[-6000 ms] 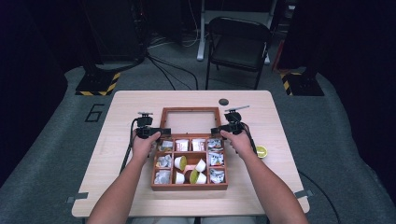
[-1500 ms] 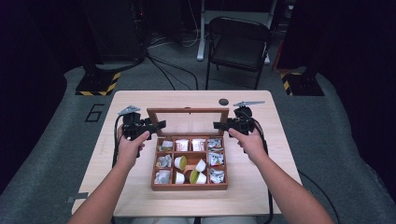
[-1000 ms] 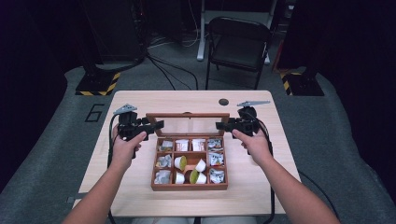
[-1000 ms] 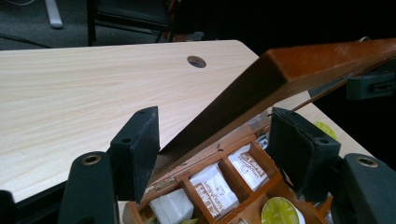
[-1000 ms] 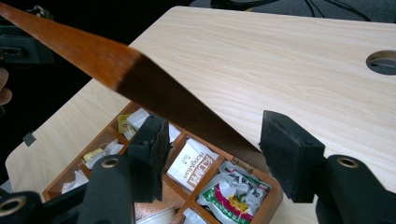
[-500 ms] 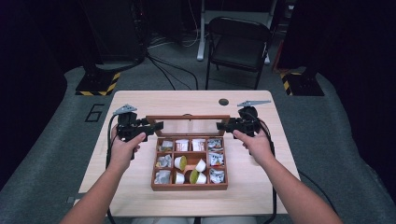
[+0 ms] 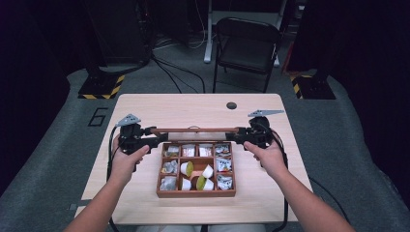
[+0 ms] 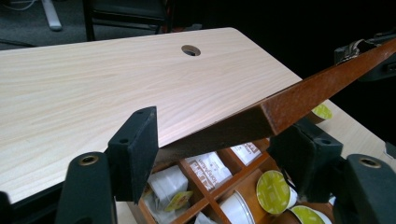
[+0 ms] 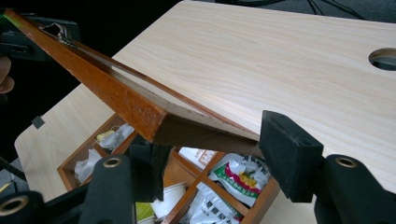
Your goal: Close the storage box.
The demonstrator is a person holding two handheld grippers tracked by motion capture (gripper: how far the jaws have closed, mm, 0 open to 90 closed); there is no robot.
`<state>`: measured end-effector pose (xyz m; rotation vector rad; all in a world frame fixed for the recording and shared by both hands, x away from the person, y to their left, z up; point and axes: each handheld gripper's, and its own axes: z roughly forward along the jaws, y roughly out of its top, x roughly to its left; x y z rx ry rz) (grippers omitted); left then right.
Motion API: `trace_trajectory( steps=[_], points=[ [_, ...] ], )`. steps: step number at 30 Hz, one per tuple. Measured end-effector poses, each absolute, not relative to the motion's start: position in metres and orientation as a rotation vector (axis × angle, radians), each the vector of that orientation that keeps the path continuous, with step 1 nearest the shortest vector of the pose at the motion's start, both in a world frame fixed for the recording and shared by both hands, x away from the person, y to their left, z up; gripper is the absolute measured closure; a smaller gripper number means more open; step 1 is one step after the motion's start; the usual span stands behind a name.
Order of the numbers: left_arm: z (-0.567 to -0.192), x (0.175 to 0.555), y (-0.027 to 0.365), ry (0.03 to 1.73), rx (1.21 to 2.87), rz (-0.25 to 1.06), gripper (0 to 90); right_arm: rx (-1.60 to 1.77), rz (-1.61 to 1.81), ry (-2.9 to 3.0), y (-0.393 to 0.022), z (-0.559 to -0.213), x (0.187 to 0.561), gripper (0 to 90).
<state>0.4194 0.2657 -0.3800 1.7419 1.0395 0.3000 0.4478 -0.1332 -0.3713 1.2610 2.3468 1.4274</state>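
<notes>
A wooden compartment box (image 7: 196, 193) sits mid-table and holds green-lidded pods (image 7: 186, 168) and packets (image 9: 238, 179). Its glass-paned lid (image 7: 193, 129) is swung up over the back edge and looks edge-on from above. My left gripper (image 7: 162, 137) has the lid's left end between its pads (image 8: 135, 144). Its jaws have just been opening, and the lid corner (image 8: 261, 121) touches both pads. My right gripper (image 7: 233, 137) is shut on the lid's right end (image 9: 154, 121).
A cable hole (image 7: 231, 105) lies in the tabletop behind the box. One loose green pod (image 8: 322, 112) rests on the table right of the box. A black folding chair (image 7: 246, 46) stands beyond the far edge. Cables trail from both grippers.
Since six seconds ago both grippers moved apart from the box's back corners, and the lid swung up from lying open. Over the last second nothing visibly moved.
</notes>
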Motion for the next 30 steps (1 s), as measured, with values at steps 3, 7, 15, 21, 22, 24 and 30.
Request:
trace_trajectory(
  steps=[3, 7, 15, 21, 22, 24, 30],
  points=[
    [-0.379, 0.413, 0.269, 1.026, 1.745, 0.304, 32.4, 1.255, 1.447, 2.342, -0.136, -0.373, 0.442, 43.1],
    [-0.379, 0.405, 0.271, 1.011, 1.757, 0.3, 33.0, 1.254, 1.452, 2.334, -0.137, -0.375, 0.436, 43.3],
    [-0.385, 0.383, 0.271, 0.977, 1.766, 0.3, 34.6, 1.22, 1.469, 2.332, -0.14, -0.379, 0.415, 45.8],
    [-0.393, 0.367, 0.271, 0.962, 1.787, 0.304, 34.8, 1.168, 1.456, 2.324, -0.14, -0.389, 0.397, 47.1],
    [-0.393, 0.367, 0.271, 0.962, 1.787, 0.304, 34.8, 1.168, 1.456, 2.324, -0.14, -0.389, 0.397, 47.1],
    [-0.4, 0.359, 0.27, 0.959, 1.789, 0.314, 34.9, 1.149, 1.44, 2.32, -0.14, -0.396, 0.389, 47.1],
    [-0.412, 0.349, 0.271, 0.967, 1.786, 0.307, 34.7, 1.117, 1.412, 2.315, -0.139, -0.406, 0.375, 47.0]
  ],
)
